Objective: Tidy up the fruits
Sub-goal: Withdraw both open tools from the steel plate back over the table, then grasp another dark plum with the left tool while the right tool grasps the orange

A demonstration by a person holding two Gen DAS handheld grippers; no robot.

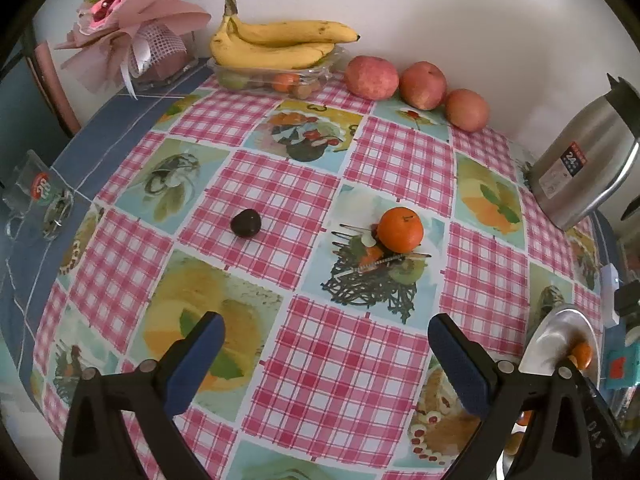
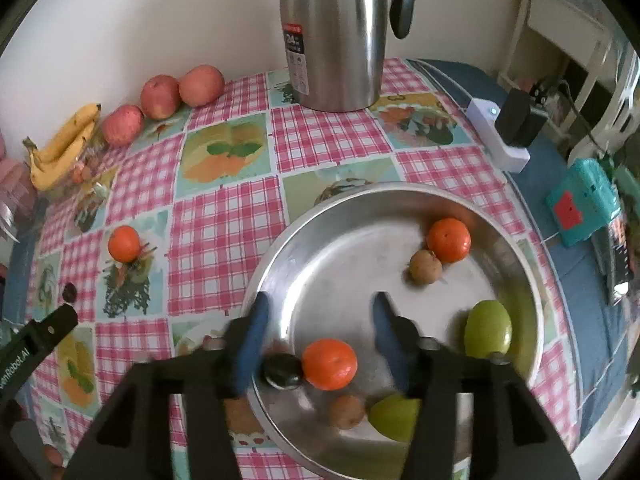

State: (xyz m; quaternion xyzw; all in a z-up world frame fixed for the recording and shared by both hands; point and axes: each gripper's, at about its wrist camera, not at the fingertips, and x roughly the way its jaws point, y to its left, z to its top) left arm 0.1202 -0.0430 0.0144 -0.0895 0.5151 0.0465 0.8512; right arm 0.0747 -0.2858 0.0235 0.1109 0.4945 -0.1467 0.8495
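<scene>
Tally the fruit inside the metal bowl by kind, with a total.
In the metal bowl, seen from the right wrist:
Tangerines: 2
Green fruits: 2
Small brown fruits: 2
Dark round fruit: 1
Total: 7

Right wrist view: the steel flask (image 2: 332, 36) is cut off at its top by the picture's edge, and the right gripper (image 2: 320, 320) is motion-blurred, its body hiding the near rim of the metal bowl (image 2: 360, 200) and part of a green fruit (image 2: 390, 416) inside it. Left wrist view: the bowl (image 1: 560, 340) shows only as a sliver beside the flask (image 1: 580, 168), and the small fruits in the clear tray (image 1: 272, 74) under the bananas (image 1: 276, 42) are too small to identify.
</scene>
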